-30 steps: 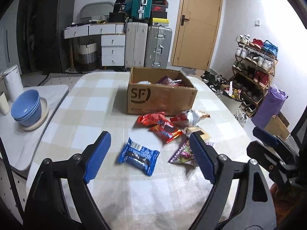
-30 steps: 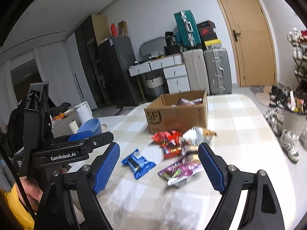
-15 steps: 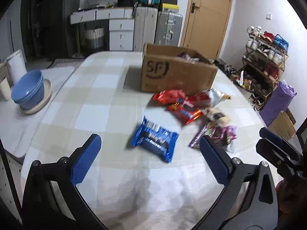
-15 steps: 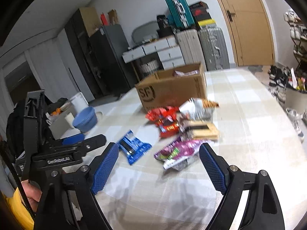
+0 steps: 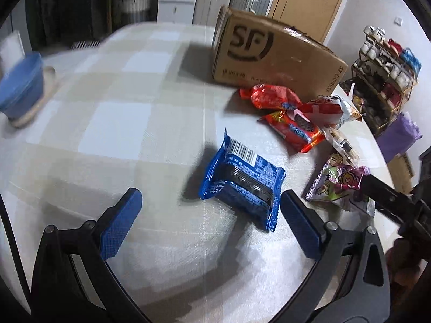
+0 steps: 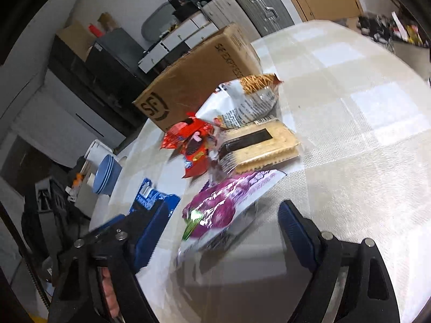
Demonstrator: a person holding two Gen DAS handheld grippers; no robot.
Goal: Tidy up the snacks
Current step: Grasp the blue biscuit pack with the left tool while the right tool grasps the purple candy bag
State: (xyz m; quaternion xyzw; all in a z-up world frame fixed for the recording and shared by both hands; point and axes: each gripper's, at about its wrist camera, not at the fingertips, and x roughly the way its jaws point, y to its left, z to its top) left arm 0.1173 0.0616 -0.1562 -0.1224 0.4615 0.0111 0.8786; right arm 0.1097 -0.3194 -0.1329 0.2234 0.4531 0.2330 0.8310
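The blue bowl at nine o'clock is smeared with blur and cut by the edge; the cardboard box's inside is hidden behind its wall.

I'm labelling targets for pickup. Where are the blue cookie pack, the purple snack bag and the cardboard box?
blue cookie pack (image 5: 242, 185), left wrist view, wrapper middle.
purple snack bag (image 6: 223, 204), right wrist view, front face.
cardboard box (image 5: 269, 56), left wrist view, printed side.

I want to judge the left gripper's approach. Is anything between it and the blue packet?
Nothing visible: the open left gripper faces the blue packet across bare tablecloth; the other snacks lie beyond it.
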